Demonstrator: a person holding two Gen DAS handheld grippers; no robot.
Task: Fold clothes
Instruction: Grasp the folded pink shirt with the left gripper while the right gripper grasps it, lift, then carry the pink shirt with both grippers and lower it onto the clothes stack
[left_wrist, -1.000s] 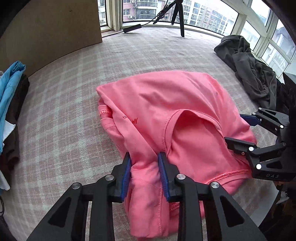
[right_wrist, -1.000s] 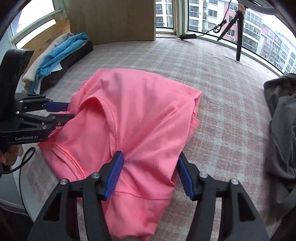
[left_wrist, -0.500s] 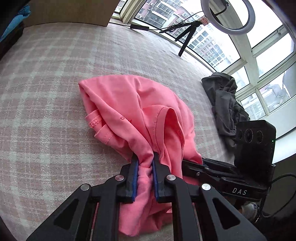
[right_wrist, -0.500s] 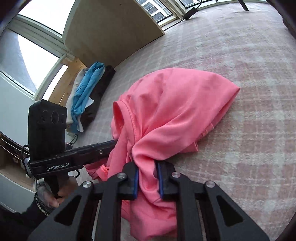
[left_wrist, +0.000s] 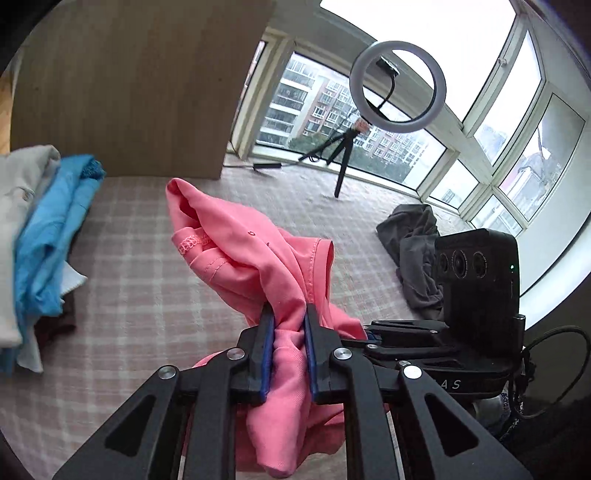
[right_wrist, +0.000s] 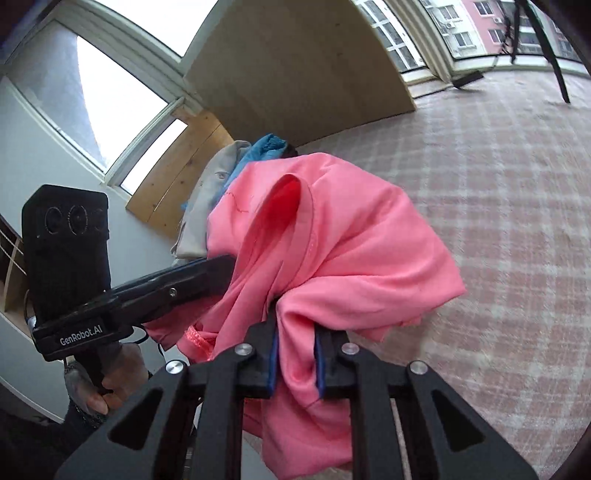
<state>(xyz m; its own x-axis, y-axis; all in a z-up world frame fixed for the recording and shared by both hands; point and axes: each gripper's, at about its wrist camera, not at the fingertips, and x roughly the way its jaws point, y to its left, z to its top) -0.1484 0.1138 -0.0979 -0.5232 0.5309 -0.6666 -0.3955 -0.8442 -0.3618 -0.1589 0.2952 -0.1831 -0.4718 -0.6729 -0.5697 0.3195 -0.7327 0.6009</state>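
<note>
Both the left tongs (left_wrist: 288, 325) and the right tongs (right_wrist: 295, 347) are clenched on bunched folds of the pink shirt (left_wrist: 240, 251), which hangs lifted above the plaid bed (left_wrist: 122, 295). With thick wads pinched, a layer could slip out, or the shirt could land crumpled toward the clothes pile (left_wrist: 40, 229) at 9 o'clock.

Plaid surface (left_wrist: 129, 295), ring light (left_wrist: 397, 86) on tripod at its far edge, wooden board (left_wrist: 129, 92) left of light, window (left_wrist: 535, 147) behind
</note>
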